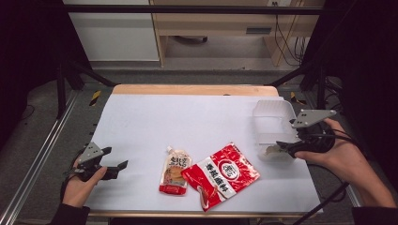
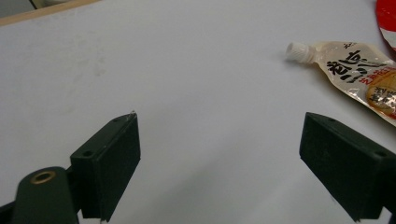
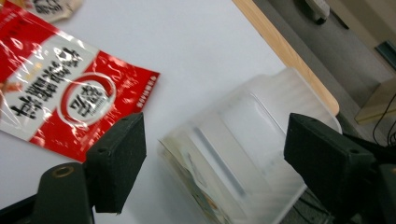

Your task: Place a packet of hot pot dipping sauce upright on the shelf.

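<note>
At the lower left of the high view, the left gripper [image 1: 115, 159] rests at the edge of the white table [image 1: 187, 117], its jaws spread wide with nothing between them; its own camera looks out over bare white surface toward the capped spout of the sauce pouch [image 2: 355, 70] at the upper right of that view. It appears to be waiting its turn rather than working.

Near the bottom centre of the high view, the sauce pouch [image 1: 174, 169] lies flat, spout pointing away from the person, with the red snack bag [image 1: 220, 174] just beside it and its corner seeming to lap the pouch's lower edge. Both lie loose on the table, within easy reach of either hand, and look to be next in line for packing.

At the right of the high view, the clear plastic container [image 1: 273, 126] sits on the table's edge. Something pale lies in its near end, too blurred to name. The right gripper [image 1: 280, 146] hangs at that near end, jaws wide apart and pressing on nothing; in the right gripper view the container [image 3: 252, 140] shows between them, with the red snack bag [image 3: 60, 93] at the upper left. Judging by that pose, an item has been let go into the container.
</note>
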